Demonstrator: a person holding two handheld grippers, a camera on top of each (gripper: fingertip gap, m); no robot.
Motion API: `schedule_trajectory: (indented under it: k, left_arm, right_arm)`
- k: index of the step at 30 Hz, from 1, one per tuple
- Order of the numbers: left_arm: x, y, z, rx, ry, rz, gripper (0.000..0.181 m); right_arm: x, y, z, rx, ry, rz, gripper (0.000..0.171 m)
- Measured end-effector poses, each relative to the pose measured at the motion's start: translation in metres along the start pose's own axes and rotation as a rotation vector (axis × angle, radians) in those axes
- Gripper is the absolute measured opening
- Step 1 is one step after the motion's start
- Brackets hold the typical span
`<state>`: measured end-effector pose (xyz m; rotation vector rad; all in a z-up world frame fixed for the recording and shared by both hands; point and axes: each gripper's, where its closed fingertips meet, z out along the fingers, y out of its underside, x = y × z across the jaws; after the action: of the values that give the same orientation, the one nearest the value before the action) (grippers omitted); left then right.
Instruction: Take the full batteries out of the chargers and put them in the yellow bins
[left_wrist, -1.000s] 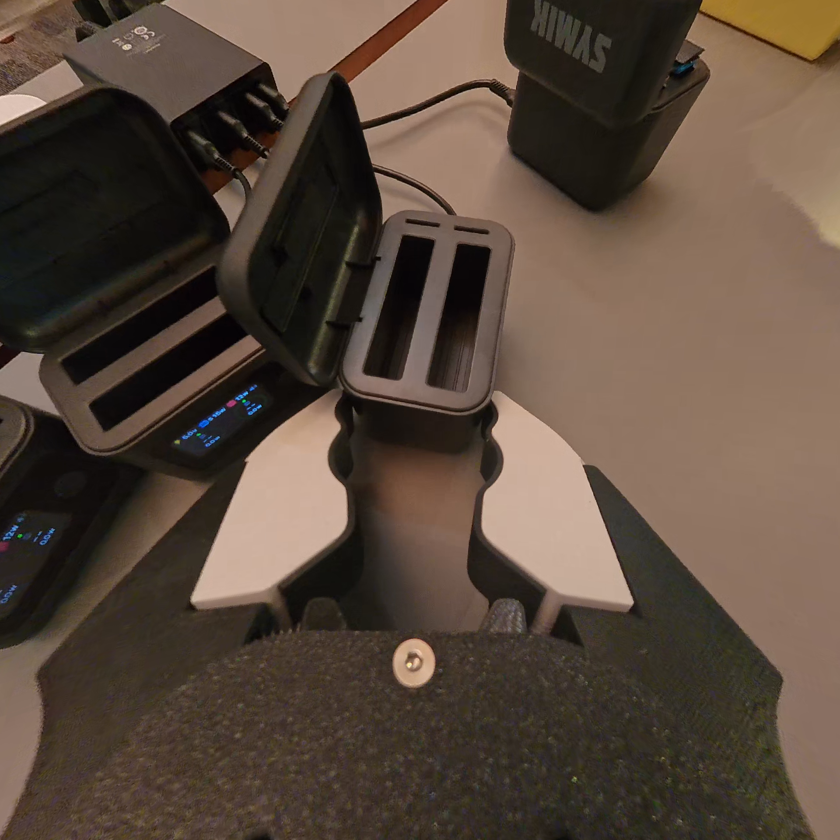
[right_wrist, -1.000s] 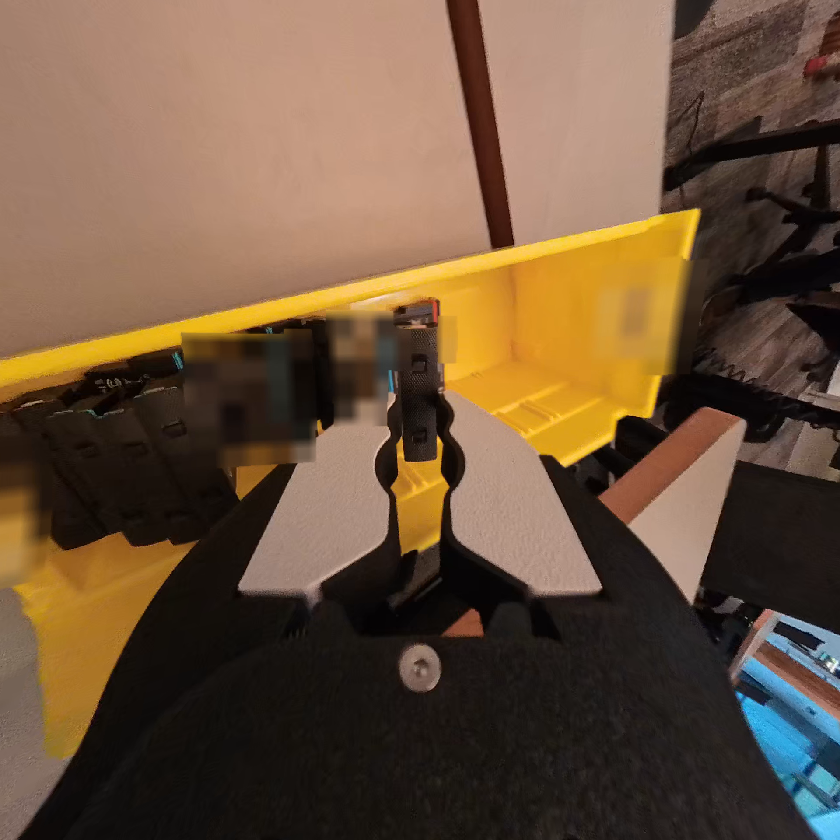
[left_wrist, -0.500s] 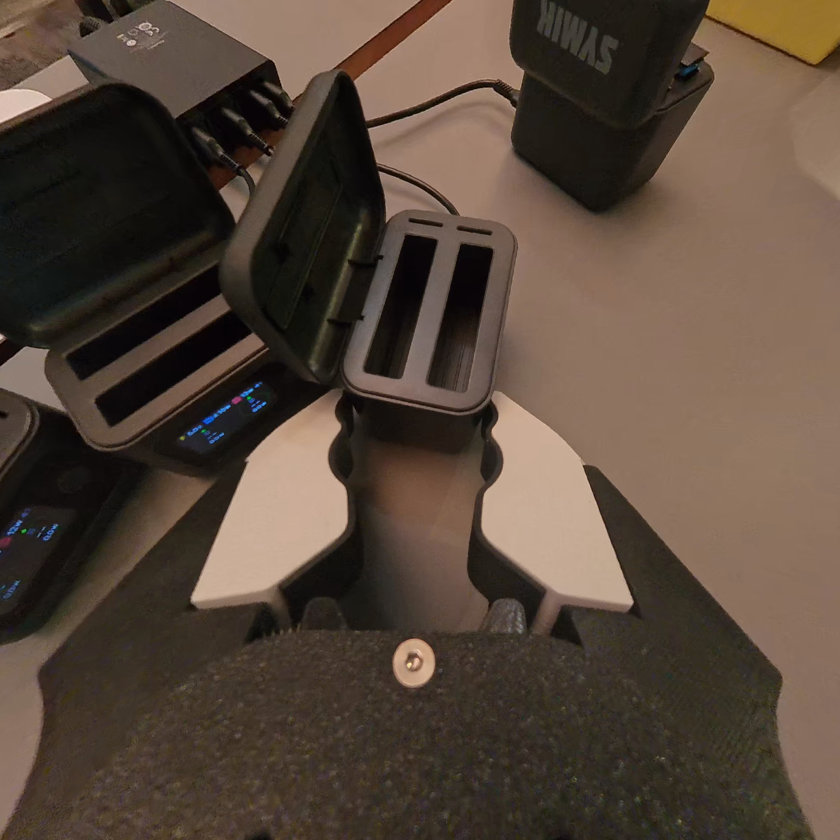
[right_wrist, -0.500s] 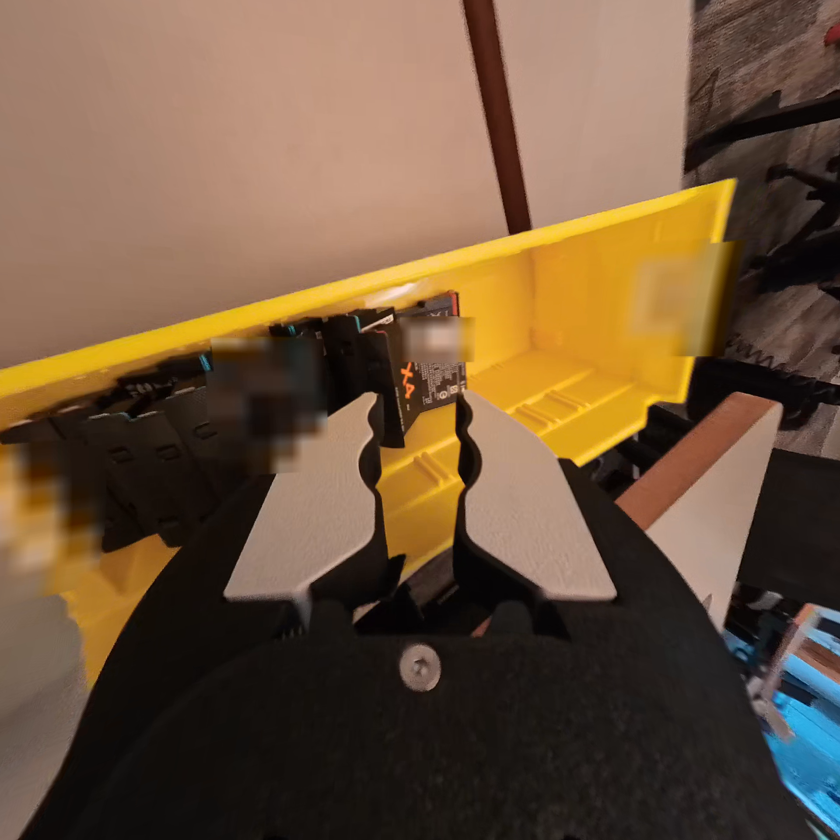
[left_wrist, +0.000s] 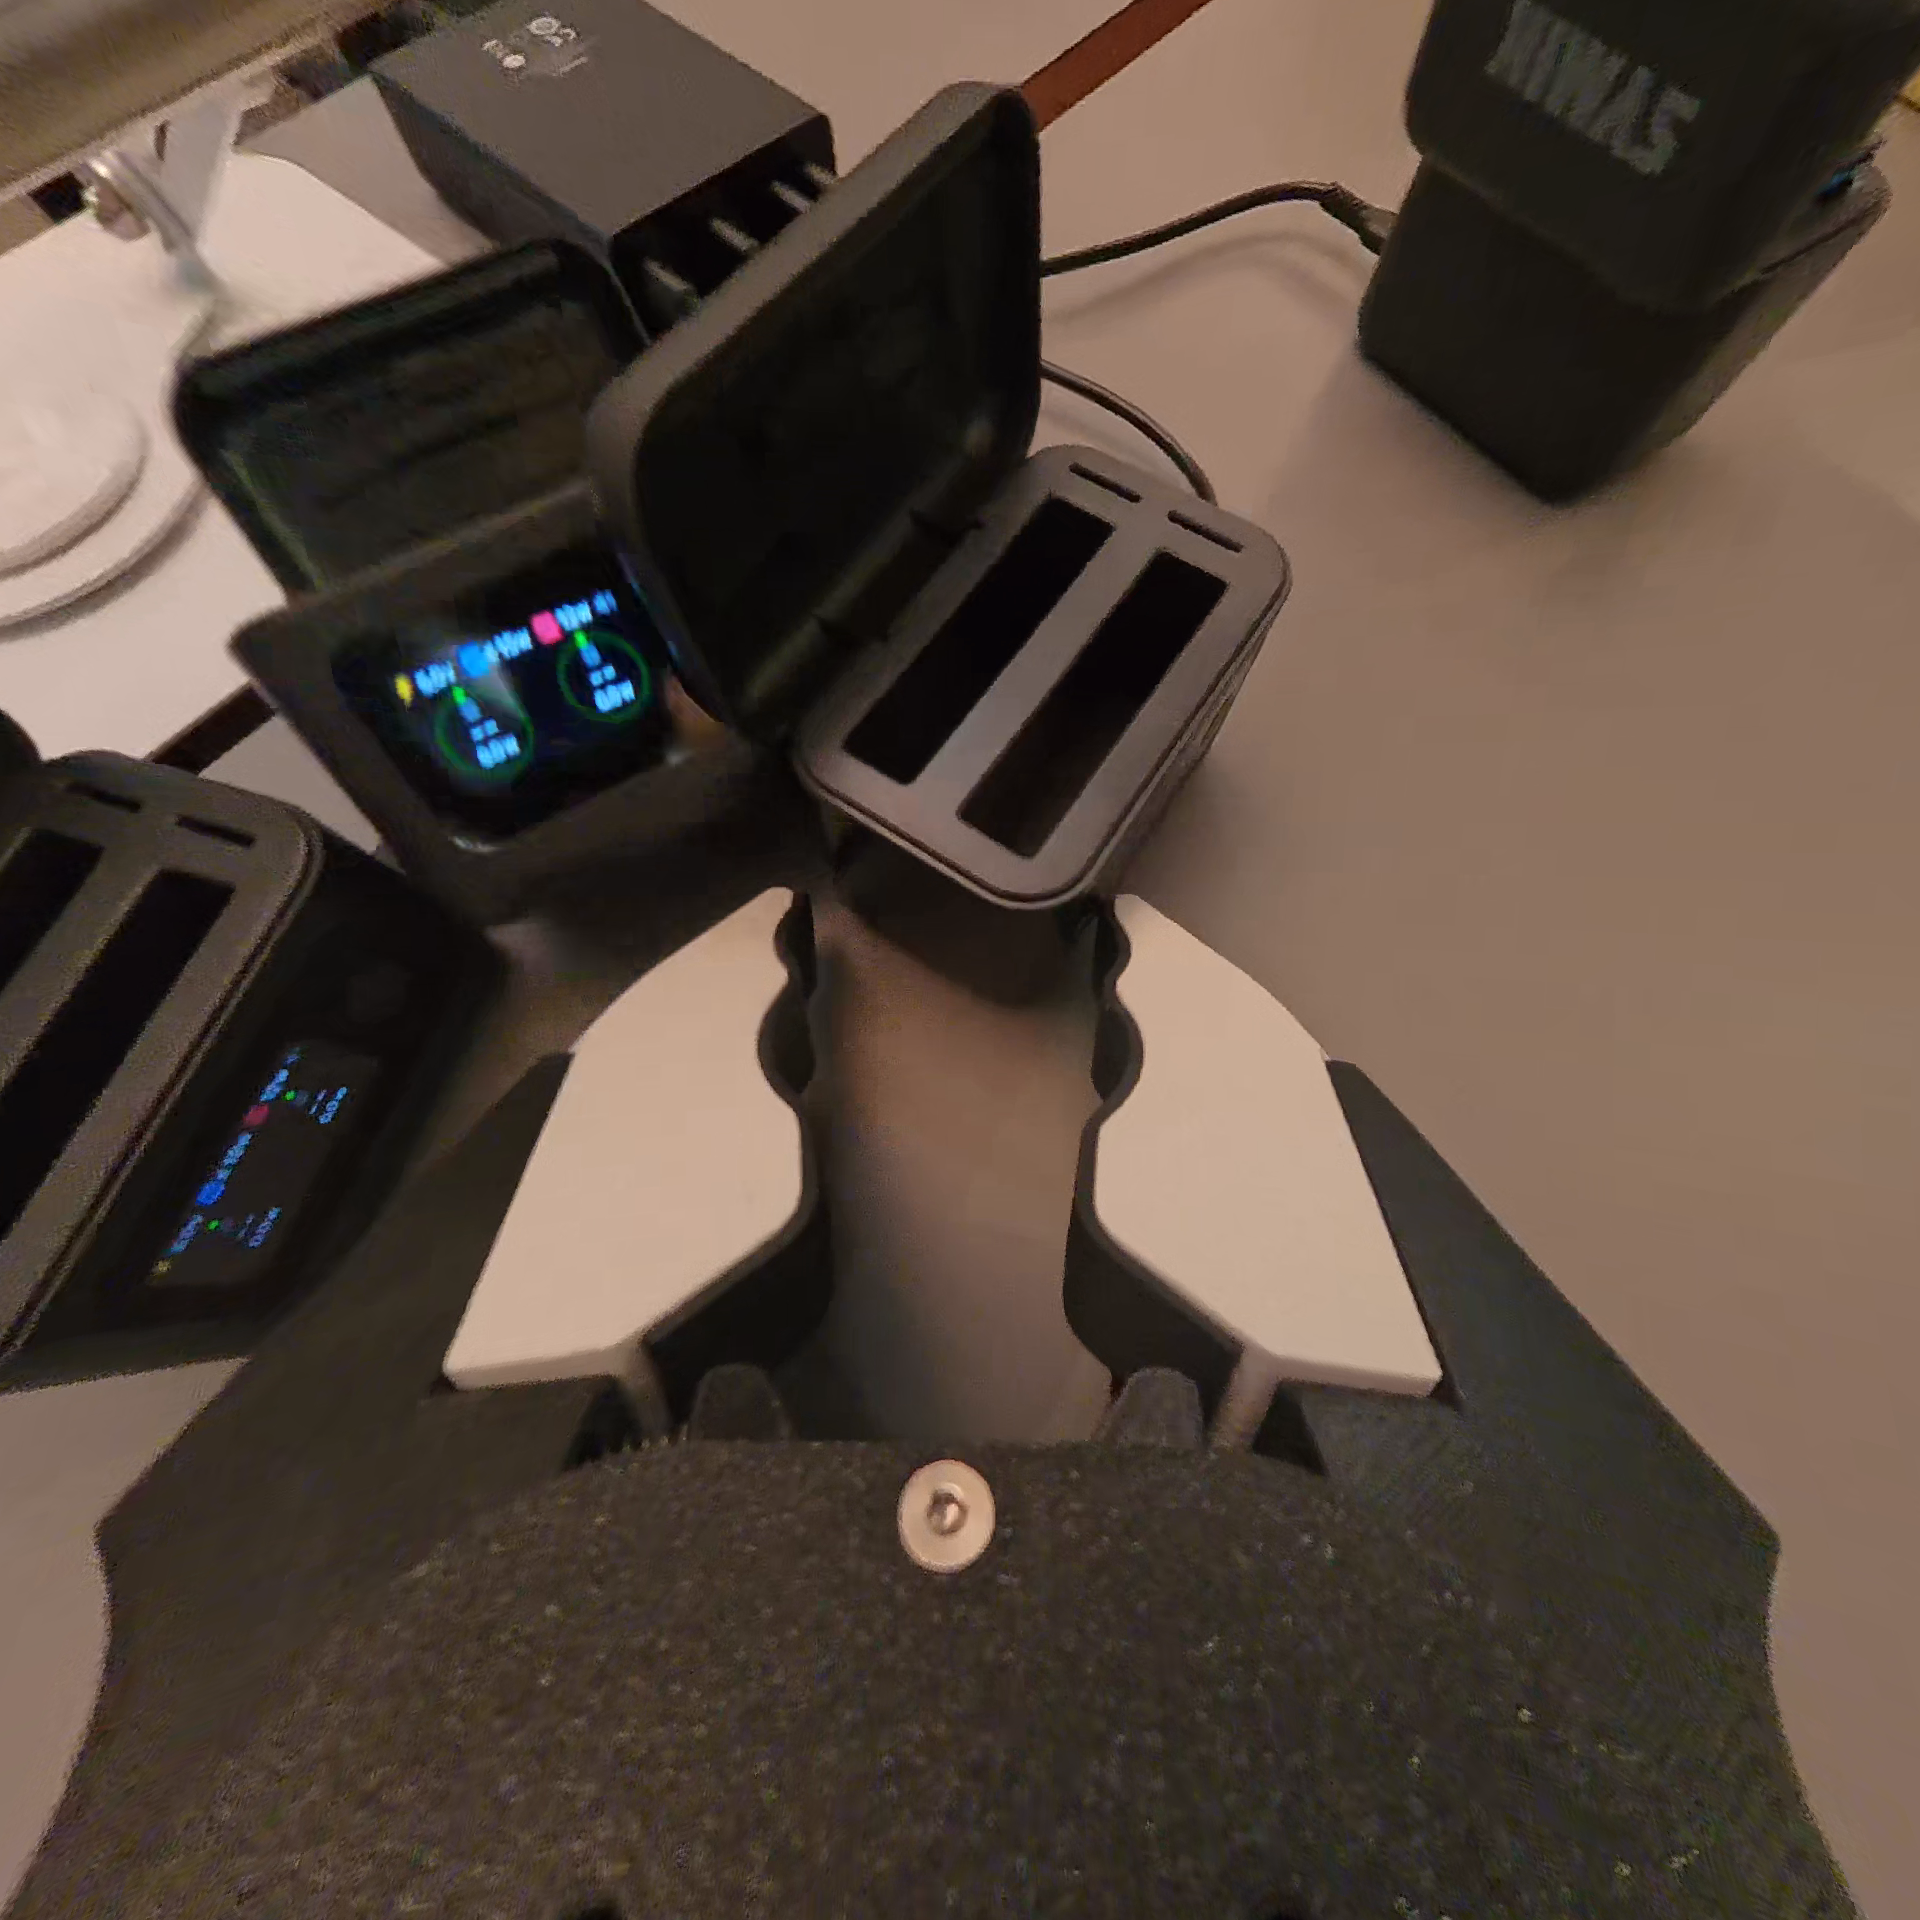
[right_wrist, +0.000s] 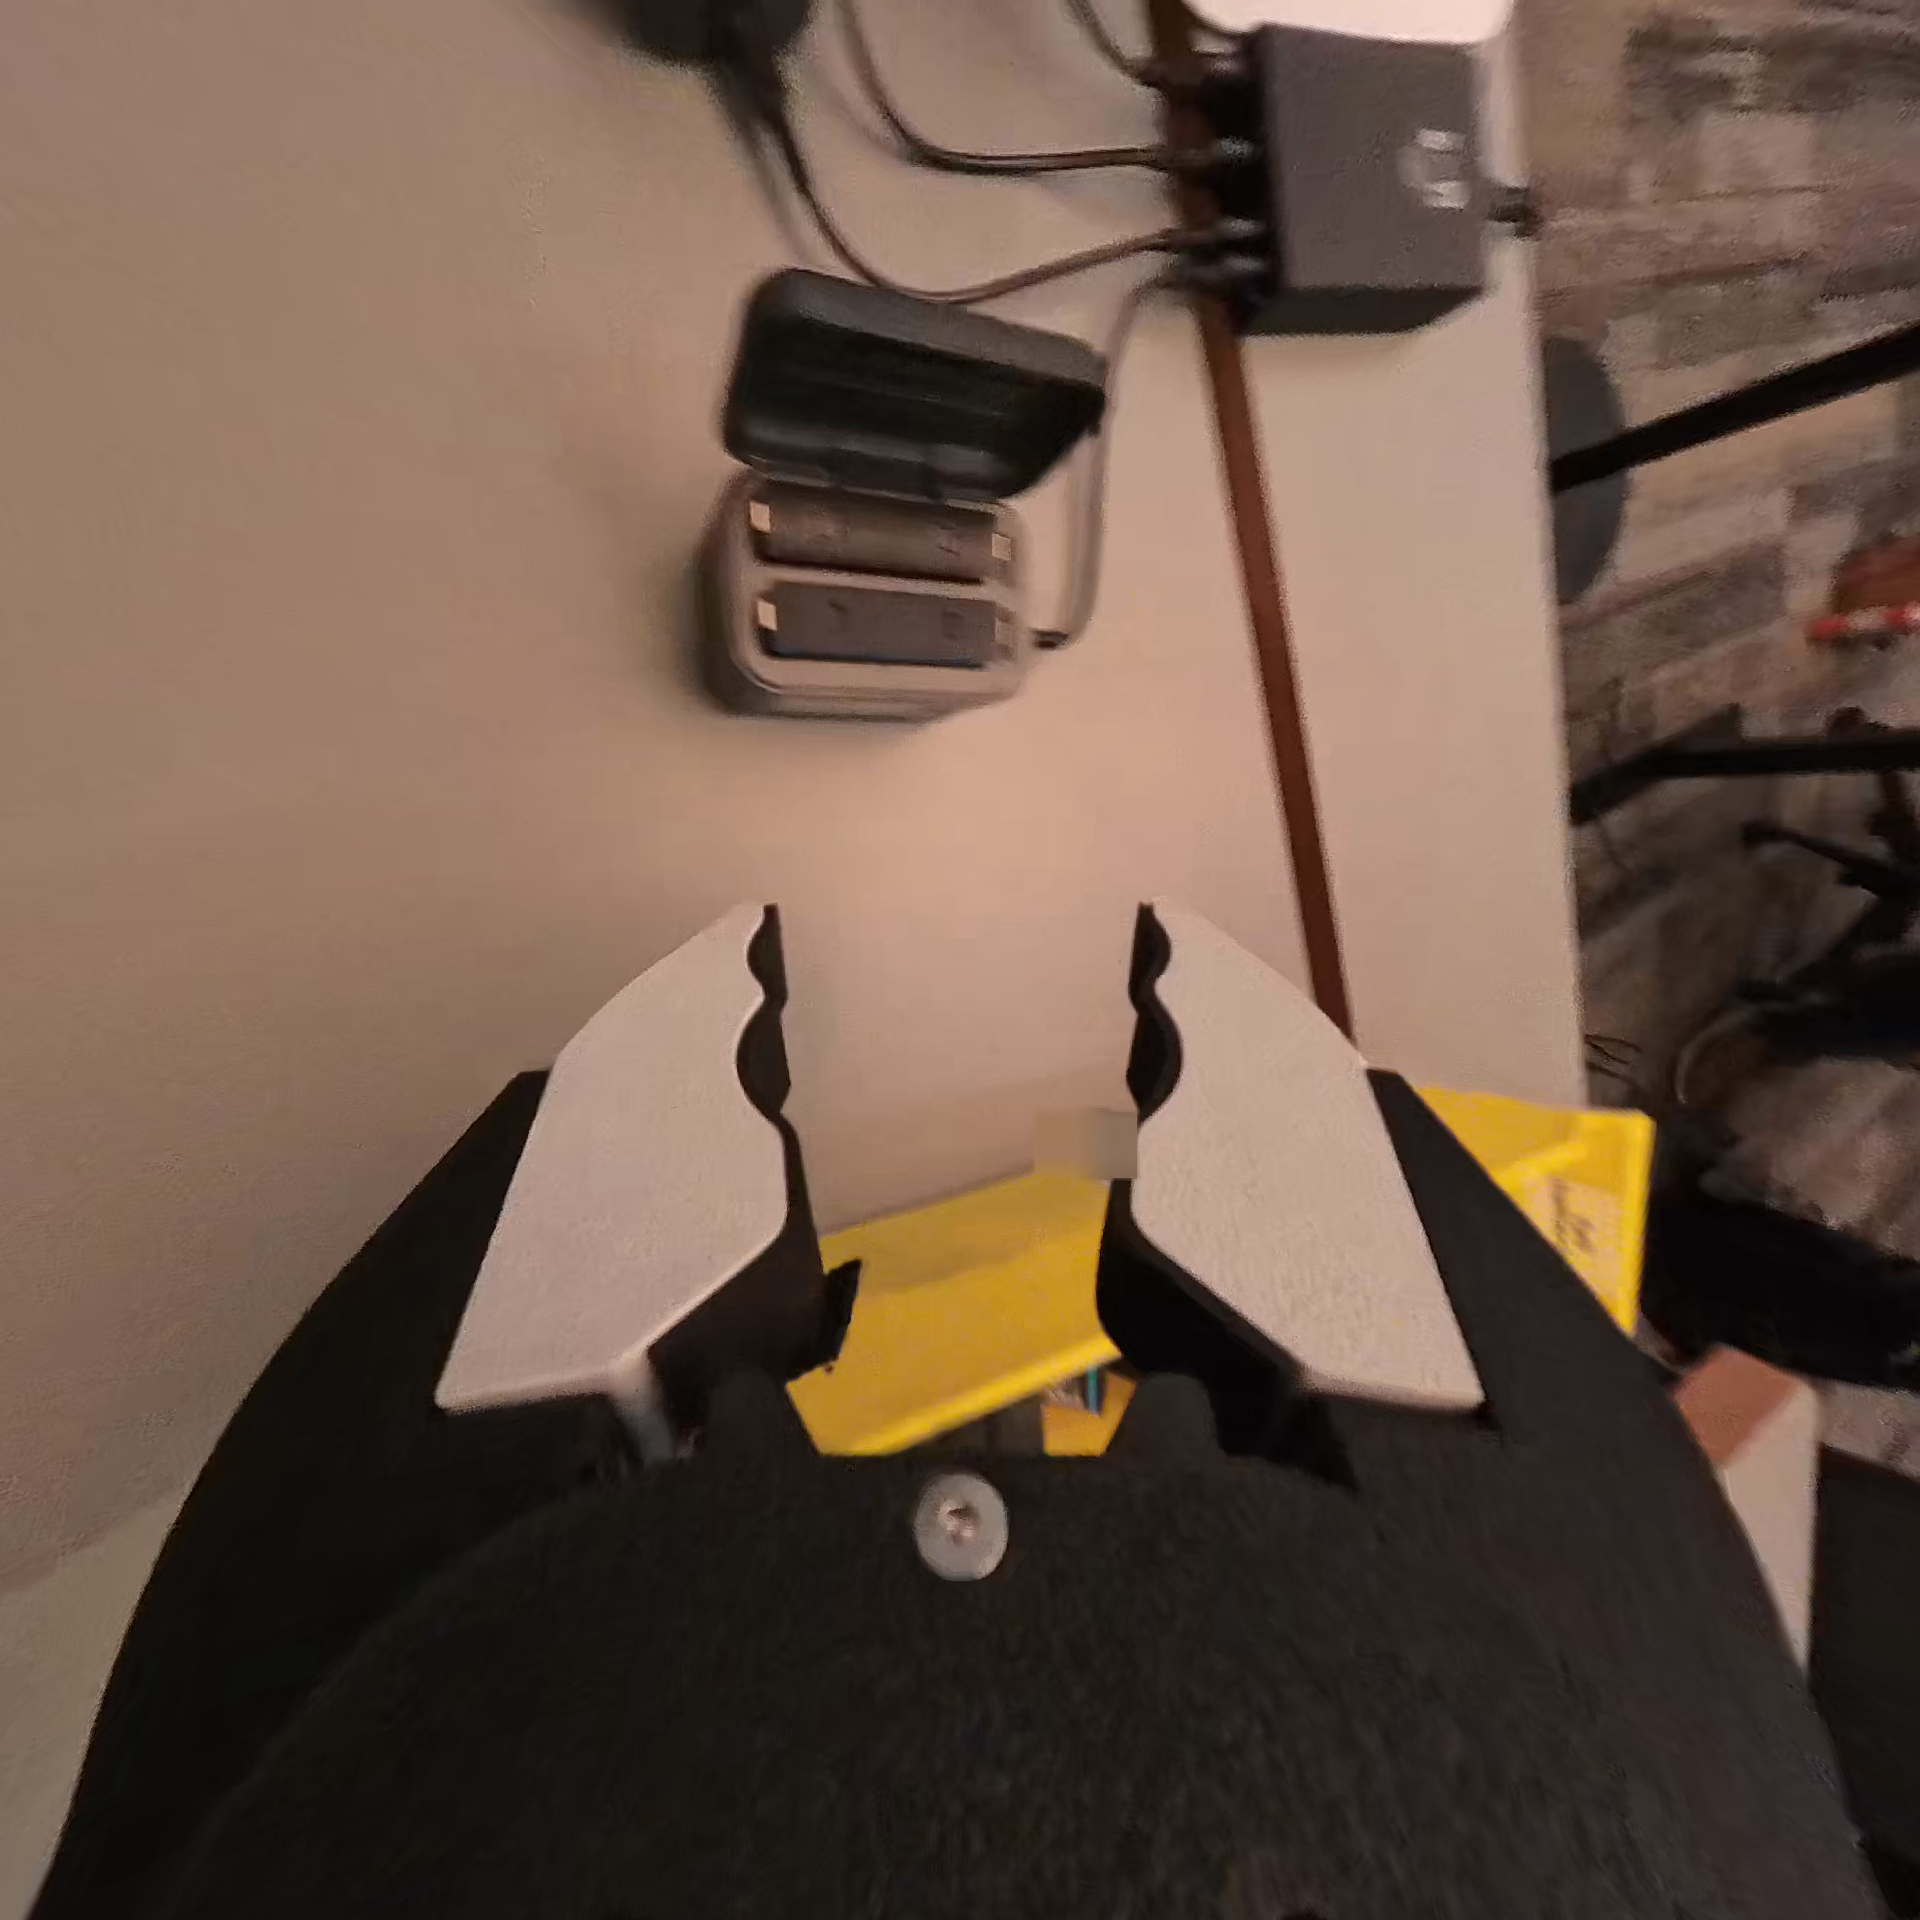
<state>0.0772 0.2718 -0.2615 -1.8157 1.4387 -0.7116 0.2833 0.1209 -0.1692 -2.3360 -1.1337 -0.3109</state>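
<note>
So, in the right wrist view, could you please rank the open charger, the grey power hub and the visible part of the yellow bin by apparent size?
1. Open charger.
2. Visible yellow bin and grey power hub: these look alike. The gripper hides part of the bin, which is also nearer the camera.

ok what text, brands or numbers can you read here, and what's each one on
I don't repeat writing; this is what bears it.
closed black charger case: large pale lettering on the lid, legible
middle charger screen: coloured figures, blurred
lower-left charger screen: small, blurred
black power hub: tiny marks, unreadable
yellow bin: dark lettering, blurred
</note>
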Motion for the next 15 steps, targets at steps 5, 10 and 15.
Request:
schedule_trajectory:
  k: [5,10,15]
  left_arm:
    - [0.000,0.000,0.000,0.002,-0.019,0.035,0.047]
    - [0.002,0.003,-0.001,-0.011,-0.024,0.063,0.047]
    - [0.004,0.009,-0.007,-0.031,0.010,0.078,0.050]
  right_arm:
    - [-0.019,-0.011,0.040,-0.084,-0.114,-0.027,0.076]
    - [-0.015,-0.015,0.067,-0.120,-0.219,0.014,0.092]
    - [-0.024,-0.016,0.086,-0.143,-0.368,0.063,0.111]
